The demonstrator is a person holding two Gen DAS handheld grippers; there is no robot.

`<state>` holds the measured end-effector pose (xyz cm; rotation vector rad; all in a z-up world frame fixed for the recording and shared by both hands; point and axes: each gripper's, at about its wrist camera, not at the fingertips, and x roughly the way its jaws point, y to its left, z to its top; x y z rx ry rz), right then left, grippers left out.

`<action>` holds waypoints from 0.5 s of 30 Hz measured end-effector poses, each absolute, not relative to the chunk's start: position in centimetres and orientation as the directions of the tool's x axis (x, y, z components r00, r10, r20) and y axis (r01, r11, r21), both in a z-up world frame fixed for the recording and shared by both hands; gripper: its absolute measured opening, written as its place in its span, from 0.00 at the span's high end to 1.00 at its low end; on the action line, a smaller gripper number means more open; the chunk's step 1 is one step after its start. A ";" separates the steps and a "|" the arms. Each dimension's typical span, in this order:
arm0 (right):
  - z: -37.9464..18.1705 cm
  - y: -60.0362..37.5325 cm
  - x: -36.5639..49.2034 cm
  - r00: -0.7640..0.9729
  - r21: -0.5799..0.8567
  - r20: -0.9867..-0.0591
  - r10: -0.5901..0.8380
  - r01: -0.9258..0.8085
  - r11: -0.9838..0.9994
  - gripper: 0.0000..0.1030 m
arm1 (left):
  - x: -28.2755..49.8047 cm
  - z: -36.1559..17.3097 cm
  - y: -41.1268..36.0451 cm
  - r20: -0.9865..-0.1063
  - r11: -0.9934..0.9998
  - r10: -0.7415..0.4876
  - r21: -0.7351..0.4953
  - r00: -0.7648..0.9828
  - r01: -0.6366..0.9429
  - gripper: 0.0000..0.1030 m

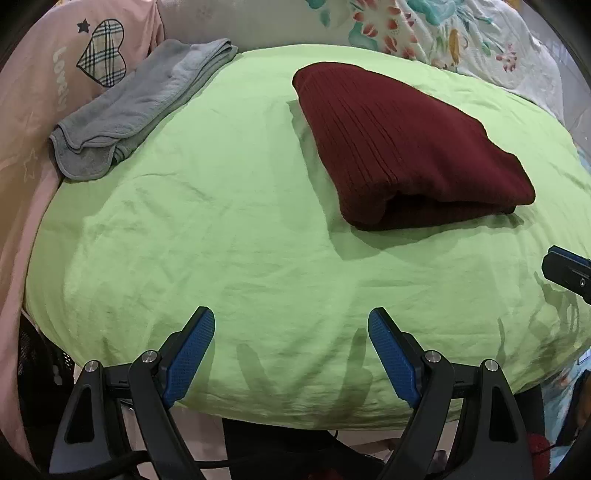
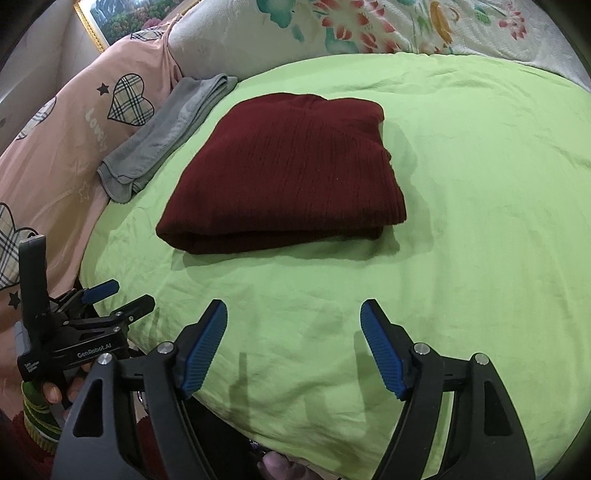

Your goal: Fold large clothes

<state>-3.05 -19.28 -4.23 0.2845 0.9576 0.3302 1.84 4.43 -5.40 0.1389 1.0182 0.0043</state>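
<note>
The left hand-held gripper hovers over the near edge of the green sheet, its blue-padded fingers spread wide with nothing between them. The right hand-held gripper is posed the same way, low over the near edge, jaws apart and empty. In the right wrist view the left hand-held gripper appears at the near left, level and pointing right, with the person's fingers wrapped around its handle; one finger of the right one pokes into the right edge of the left wrist view.

The dark red sweater lies on the sheet beyond both grippers, well apart from them. It is folded into a thick, roughly rectangular bundle, its ribbed knit facing up and the rounded fold edge turned to the near side, with stacked layers showing there.

At the far left, a folded grey towel rests along the sheet's edge, against a pink blanket printed with plaid hearts. A floral quilt lies across the far side.
</note>
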 end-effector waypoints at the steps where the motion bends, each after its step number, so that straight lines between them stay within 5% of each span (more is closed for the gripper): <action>1: -4.2 -19.4 -2.9 0.536 0.385 -0.743 0.402 -0.149 0.911 0.27 | 1.9 -5.3 4.4 -0.847 0.992 0.063 0.112 0.528 0.062 0.17; 14: -5.1 -23.3 3.4 0.592 0.455 -0.711 0.379 -0.024 0.890 0.27 | 6.2 -4.5 2.1 -0.812 0.987 0.011 0.103 0.584 0.124 0.17; 15: -5.3 -23.5 3.9 0.592 0.471 -0.706 0.390 -0.020 0.882 0.35 | 6.6 -4.7 2.1 -0.806 0.987 0.016 0.106 0.591 0.118 0.17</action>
